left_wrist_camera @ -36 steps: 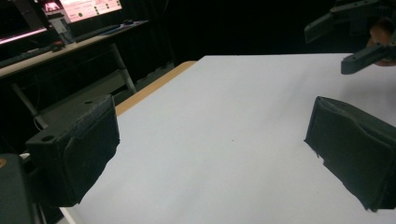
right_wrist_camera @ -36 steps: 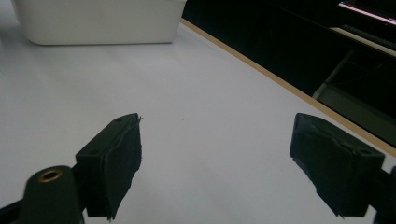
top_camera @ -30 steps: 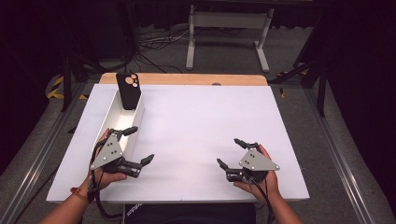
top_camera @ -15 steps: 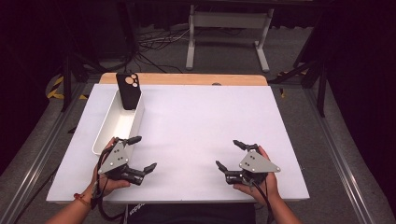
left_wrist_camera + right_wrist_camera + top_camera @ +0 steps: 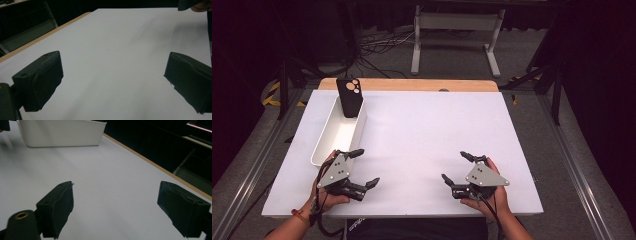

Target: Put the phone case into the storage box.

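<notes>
A: What changed just now?
B: The left tongs (image 5: 362,168) pulled back from the white tray (image 5: 325,154), jaws wide, empty.
A: The phone case (image 5: 350,96)?
B: Standing in the tray's far end, seemingly placed. Right tongs (image 5: 458,167) open, empty, on the near worktop (image 5: 427,125).

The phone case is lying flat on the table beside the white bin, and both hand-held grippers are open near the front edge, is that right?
Not quite. The phone case is not flat on the table: the high view shows it standing propped in the far end of the white bin. The rest holds: the left hand-held gripper and the right hand-held gripper are open near the front edge.
</notes>
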`<state>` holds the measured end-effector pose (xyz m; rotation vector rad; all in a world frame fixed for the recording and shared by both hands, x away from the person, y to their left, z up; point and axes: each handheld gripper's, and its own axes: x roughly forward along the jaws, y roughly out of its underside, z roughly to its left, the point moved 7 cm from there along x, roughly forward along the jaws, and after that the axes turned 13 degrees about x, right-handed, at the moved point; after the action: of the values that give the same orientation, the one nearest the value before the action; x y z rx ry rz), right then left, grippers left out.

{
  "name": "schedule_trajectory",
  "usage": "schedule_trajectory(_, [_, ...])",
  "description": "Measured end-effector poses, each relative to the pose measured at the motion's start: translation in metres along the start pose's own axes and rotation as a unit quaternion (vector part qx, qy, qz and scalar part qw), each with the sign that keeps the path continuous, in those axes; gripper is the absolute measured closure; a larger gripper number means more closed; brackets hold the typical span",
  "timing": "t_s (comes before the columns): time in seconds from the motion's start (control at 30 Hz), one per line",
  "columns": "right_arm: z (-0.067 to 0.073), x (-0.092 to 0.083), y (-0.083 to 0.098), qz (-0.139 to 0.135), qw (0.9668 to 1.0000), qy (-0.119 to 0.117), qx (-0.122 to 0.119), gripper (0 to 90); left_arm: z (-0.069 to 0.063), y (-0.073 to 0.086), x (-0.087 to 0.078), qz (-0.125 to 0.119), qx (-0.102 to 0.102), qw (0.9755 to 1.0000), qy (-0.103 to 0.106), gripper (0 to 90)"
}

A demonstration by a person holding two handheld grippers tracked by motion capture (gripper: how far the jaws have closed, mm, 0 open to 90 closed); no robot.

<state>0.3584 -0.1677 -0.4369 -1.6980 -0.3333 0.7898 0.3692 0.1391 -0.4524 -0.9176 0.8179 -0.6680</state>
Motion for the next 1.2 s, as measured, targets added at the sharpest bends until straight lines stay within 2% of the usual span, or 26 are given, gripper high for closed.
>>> schedule_trajectory(0.37, [0.003, 0.001, -0.002, -0.005, 1.0, 0.0, -0.003, 14.0, -0.002, -0.001, -0.003, -0.008, 0.003, 1.0, -0.003, 2.5])
schedule_trajectory(0.53, [0.004, 0.001, -0.001, -0.004, 1.0, -0.007, -0.001, 14.8, 0.002, 0.0, -0.003, -0.004, 0.0, 1.0, -0.006, 3.1])
schedule_trajectory(0.7, [0.001, 0.0, -0.001, -0.007, 0.9999, -0.005, 0.01, 14.1, 0.003, -0.001, -0.004, -0.003, 0.005, 1.0, -0.006, 3.0])
schedule_trajectory(0.93, [0.003, 0.002, 0.0, 0.0, 1.0, -0.005, 0.001, 14.0, 0.007, -0.002, -0.006, -0.003, 0.003, 0.9999, -0.014, 3.5])
schedule_trajectory(1.2, [-0.002, 0.002, -0.002, 0.002, 1.0, 0.009, 0.003, 14.5, 0.01, -0.003, -0.009, -0.004, 0.001, 0.9998, -0.022, 4.1])
